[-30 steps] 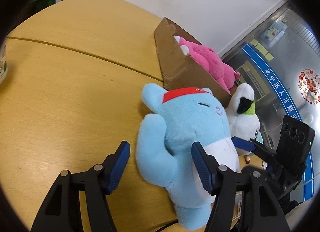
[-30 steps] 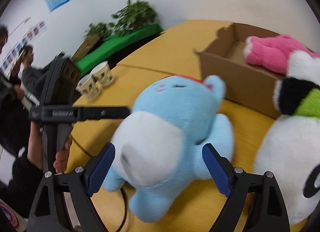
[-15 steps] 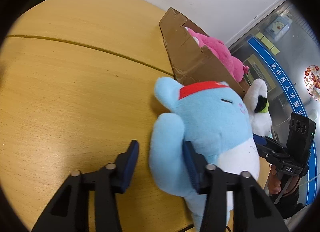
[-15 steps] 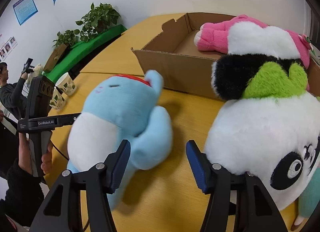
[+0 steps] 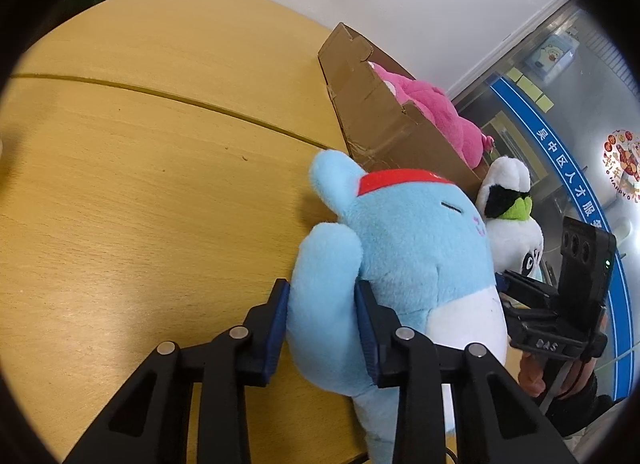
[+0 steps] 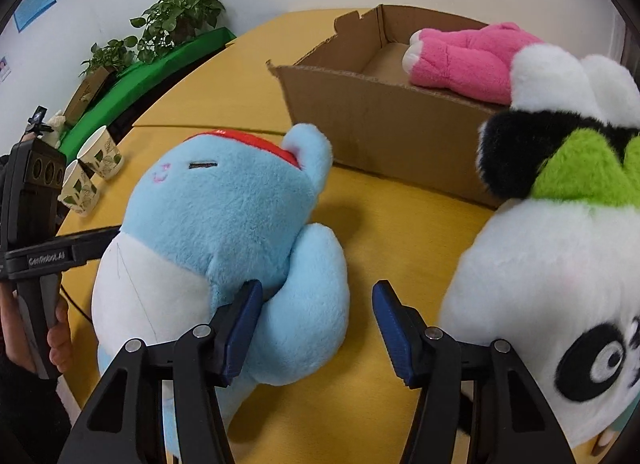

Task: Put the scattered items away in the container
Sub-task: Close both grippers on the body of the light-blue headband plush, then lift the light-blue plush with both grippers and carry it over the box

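Left claw (image 5: 322, 320) sits at the bottom centre of the left wrist view, its jaws closing on the arm of the blue plush (image 5: 404, 264), with both blue pads pressed into the fur on either side of that arm. From the right wrist view the right claw (image 6: 316, 324) stands half spread at the bottom centre: its left pad digs into the crease between the blue plush (image 6: 224, 232) body and its other arm, while the right pad hangs free over bare worktop (image 6: 404, 232), touching nothing. The plush arm bulges into the gap but is not pinched.

The blue plush lies on the yellow worktop (image 5: 140, 184), its red-banded head toward the cardboard box (image 5: 384, 120), which sits in the upper right of centre in the left wrist view. A pink plush (image 6: 468, 60) lies inside the box (image 6: 384, 132). The panda plush (image 6: 552, 264) fills the right side of the right wrist view, just beside the box and near the blue plush.

Two paper cups (image 6: 90, 176) stand at the left edge of the right wrist view, and potted plants (image 6: 176, 20) at the upper left.
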`<state>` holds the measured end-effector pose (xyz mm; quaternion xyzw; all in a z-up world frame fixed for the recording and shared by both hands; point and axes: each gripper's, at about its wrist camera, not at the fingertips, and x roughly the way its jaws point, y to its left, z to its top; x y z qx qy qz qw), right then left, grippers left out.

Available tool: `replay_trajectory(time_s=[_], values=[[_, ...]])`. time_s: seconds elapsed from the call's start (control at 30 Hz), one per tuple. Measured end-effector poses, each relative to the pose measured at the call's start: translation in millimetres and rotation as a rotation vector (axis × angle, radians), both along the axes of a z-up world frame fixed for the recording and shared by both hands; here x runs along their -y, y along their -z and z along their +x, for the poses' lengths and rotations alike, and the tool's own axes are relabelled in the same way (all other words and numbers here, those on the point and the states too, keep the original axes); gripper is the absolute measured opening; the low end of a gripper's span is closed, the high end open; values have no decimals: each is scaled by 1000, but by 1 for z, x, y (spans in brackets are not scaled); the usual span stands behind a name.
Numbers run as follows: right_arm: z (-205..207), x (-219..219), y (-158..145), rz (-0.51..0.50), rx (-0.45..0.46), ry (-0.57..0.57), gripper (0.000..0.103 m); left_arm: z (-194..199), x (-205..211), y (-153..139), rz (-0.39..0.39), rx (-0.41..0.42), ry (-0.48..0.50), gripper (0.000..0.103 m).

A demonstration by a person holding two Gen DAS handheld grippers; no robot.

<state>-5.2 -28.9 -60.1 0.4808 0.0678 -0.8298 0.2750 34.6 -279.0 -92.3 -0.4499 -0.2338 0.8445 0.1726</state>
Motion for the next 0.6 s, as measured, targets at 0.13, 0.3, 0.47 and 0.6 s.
replay_trajectory(time_s=[0.13, 0.3, 0.47, 0.6], values=[[9, 0, 8, -15, 41, -26, 72, 3, 3, 0, 1, 0, -1, 32], [-6, -6, 23, -114, 166, -32, 32, 2, -6, -8, -21, -15, 8, 30], [0, -7, 12, -145, 120, -49, 22, 5, -14, -24, -56, -30, 1, 26], [-2, -27, -26, -214, 28, -33, 19, 10, -23, -56, -64, -97, 6, 25]])
